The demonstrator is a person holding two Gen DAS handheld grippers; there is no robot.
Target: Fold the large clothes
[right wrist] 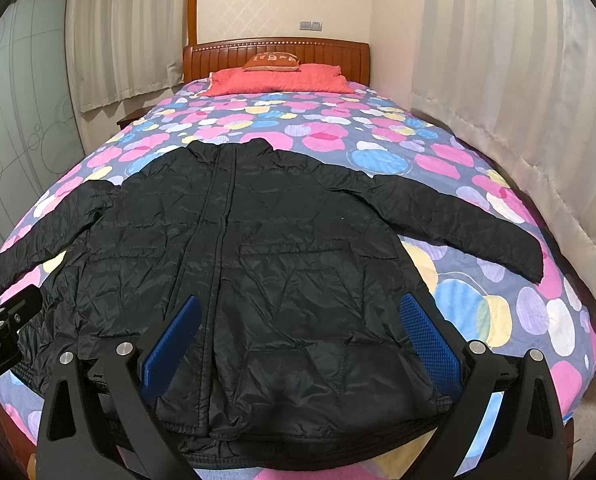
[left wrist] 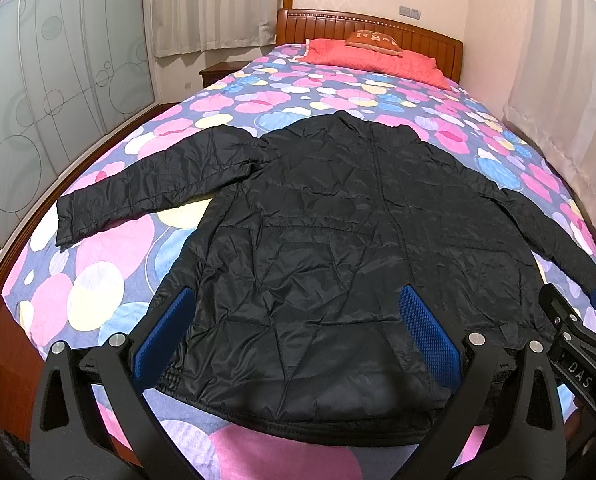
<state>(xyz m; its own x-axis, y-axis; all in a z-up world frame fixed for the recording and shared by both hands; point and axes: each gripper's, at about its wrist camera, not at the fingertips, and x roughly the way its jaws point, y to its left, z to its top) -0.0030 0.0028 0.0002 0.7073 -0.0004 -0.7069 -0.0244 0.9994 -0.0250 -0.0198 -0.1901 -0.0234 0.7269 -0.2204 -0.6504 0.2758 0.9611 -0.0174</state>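
Observation:
A black quilted jacket lies flat and front-up on the bed, collar toward the headboard, hem toward me, both sleeves spread outward. Its left sleeve reaches toward the bed's left edge; its right sleeve stretches toward the curtain side. My left gripper hovers open above the hem's left half, blue pads wide apart, nothing between them. My right gripper hangs open over the hem's right half, holding nothing. Each gripper shows at the edge of the other's view.
The bed carries a bedspread with pink, blue and yellow blobs. A red pillow and small cushion sit by the wooden headboard. Curtains hang along the right; glass wardrobe doors stand left.

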